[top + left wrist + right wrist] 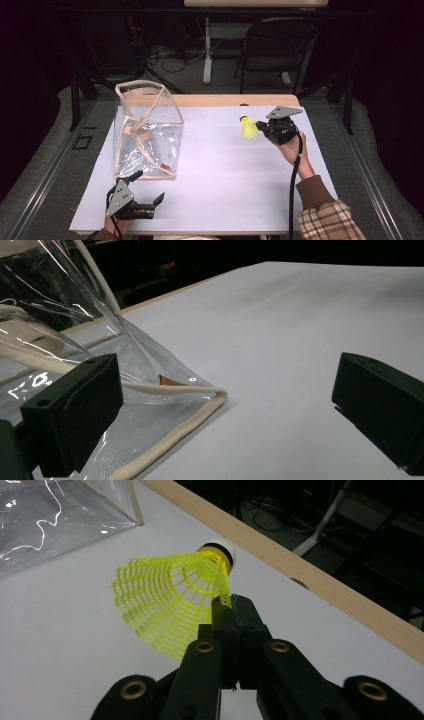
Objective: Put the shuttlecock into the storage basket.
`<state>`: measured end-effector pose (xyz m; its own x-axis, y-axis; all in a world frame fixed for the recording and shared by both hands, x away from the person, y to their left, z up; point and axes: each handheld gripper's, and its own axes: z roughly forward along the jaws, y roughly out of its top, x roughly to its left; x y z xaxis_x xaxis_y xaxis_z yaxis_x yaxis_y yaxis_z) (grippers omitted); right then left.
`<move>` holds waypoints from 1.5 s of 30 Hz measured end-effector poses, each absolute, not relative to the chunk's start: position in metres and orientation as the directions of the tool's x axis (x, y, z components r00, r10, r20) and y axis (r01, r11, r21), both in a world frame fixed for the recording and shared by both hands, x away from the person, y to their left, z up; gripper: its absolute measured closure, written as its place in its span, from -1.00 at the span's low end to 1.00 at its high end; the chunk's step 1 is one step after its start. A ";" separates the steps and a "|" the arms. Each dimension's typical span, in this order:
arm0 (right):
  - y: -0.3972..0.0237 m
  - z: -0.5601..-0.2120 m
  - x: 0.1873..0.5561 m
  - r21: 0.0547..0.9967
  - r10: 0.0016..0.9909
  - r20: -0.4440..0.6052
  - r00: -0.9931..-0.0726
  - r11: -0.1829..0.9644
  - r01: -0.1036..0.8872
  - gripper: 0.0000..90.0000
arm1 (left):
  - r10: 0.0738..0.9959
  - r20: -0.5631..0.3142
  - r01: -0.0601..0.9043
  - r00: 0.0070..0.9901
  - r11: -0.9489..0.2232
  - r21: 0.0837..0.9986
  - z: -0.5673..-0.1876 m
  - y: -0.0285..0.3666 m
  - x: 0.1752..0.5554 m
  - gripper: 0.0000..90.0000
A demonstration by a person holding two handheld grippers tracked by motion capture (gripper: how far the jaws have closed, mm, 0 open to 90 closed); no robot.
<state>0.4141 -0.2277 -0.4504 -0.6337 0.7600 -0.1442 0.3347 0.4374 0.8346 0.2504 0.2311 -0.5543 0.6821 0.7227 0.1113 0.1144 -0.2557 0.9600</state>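
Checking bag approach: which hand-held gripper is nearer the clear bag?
Left. The left hand-held gripper sits open just off the clear bag's near edge; the right hand-held gripper is across the table, pinching the yellow shuttlecock.

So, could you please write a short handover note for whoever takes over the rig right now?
Right gripper: shut on the skirt of the yellow shuttlecock, held above the table's far right.
Left gripper: open, holding nothing, jaws by the near corner of the clear bag.
Bag stands at far left, mouth open upward.
Done: shuttlecock picked up.
Left, probably: carry it across and drop it into the bag, left gripper steadying the bag if needed.
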 end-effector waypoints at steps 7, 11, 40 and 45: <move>-0.222 -0.446 0.416 0.839 0.756 -0.145 -0.638 0.436 0.326 1.00 | 0.724 0.113 0.114 0.681 -0.257 0.960 -0.554 0.231 0.250 -1.00; -0.218 -0.445 0.418 0.841 0.752 -0.144 -0.643 0.436 0.321 1.00 | 0.724 0.112 0.114 0.681 -0.257 0.960 -0.554 0.231 0.250 -1.00; -0.190 -0.435 0.431 0.849 0.728 -0.142 -0.671 0.438 0.295 1.00 | 0.723 0.114 0.113 0.682 -0.258 0.960 -0.554 0.231 0.250 -1.00; -0.185 -0.433 0.432 0.852 0.723 -0.141 -0.676 0.436 0.289 1.00 | 0.723 0.114 0.113 0.682 -0.258 0.959 -0.554 0.231 0.250 -1.00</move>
